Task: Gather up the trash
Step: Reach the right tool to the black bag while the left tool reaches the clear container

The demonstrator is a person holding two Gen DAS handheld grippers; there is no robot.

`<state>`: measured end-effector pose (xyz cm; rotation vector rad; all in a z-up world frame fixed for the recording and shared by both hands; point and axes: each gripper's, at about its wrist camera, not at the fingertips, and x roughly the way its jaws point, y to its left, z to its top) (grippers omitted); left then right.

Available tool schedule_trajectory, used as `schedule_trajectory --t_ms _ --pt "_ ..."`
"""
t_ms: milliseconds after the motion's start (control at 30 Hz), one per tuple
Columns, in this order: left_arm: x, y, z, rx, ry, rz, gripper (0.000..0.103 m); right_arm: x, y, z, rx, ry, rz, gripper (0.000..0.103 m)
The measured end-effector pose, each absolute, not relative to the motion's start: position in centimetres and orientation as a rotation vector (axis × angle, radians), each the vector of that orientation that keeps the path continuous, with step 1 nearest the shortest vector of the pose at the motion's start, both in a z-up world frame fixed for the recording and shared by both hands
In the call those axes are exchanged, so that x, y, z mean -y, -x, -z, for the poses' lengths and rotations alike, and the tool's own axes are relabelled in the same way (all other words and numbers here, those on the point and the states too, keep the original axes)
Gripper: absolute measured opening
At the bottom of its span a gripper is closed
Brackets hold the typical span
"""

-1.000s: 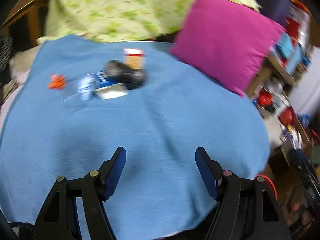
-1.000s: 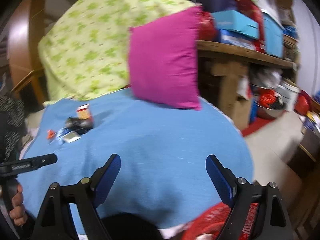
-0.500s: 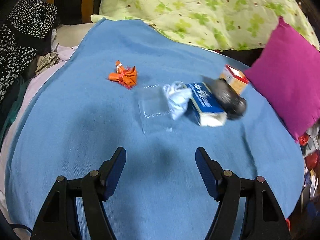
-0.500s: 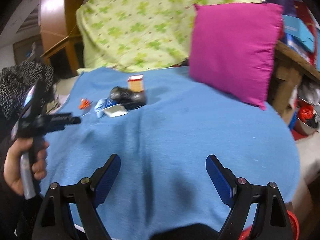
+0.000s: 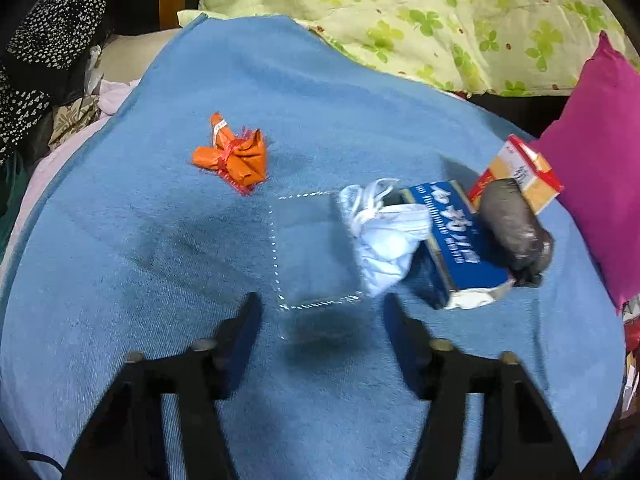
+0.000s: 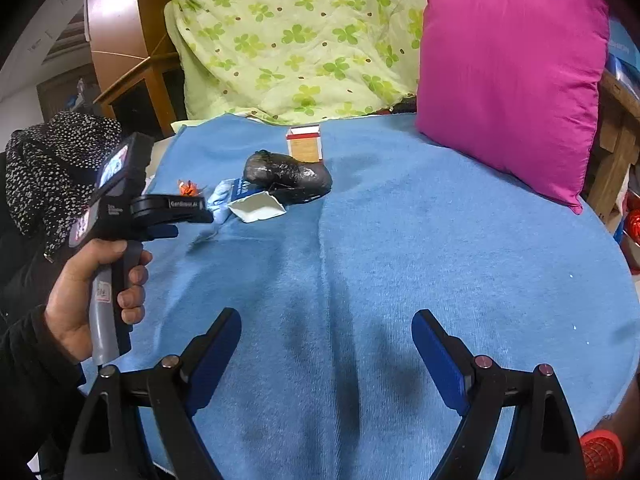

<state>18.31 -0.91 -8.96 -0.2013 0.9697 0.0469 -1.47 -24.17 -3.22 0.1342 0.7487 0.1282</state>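
Several scraps are feather-light: your left hand-held gripper [image 5: 320, 312], empty and just narrowing, should pinch the flimsy clear wrapper [image 5: 312, 248] by its edge.

A broad blue terry blanket [image 6: 440, 260] covered the bed. At its far edge lay a pale green clover-print quilt [image 6: 304, 36]; a square magenta cushion [image 6: 508, 80] leaned on its right side.
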Motion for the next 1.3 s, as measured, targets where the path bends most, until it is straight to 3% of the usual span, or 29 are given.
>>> schedule_trajectory --t_ms 467,1200,1267,1300 --pt "-3.1 -13.8 8.8 -0.889 0.159 -0.106 0.046 19.7 -5.0 4.1 -0.771 -0.034 -0.201 0.089" --pt "-4.4 -14.5 8.4 -0.863 0.233 -0.083 0.046 12.5 -19.8 6.6 -0.849 -0.013 -0.265 0.089" --pt "-4.4 -14.5 8.4 -0.864 0.233 -0.081 0.046 12.2 -20.4 6.9 -0.859 0.004 -0.276 0.084" --pt "-4.4 -14.5 8.5 -0.865 0.233 -0.082 0.046 12.1 -20.7 7.0 -0.863 0.006 -0.275 0.069"
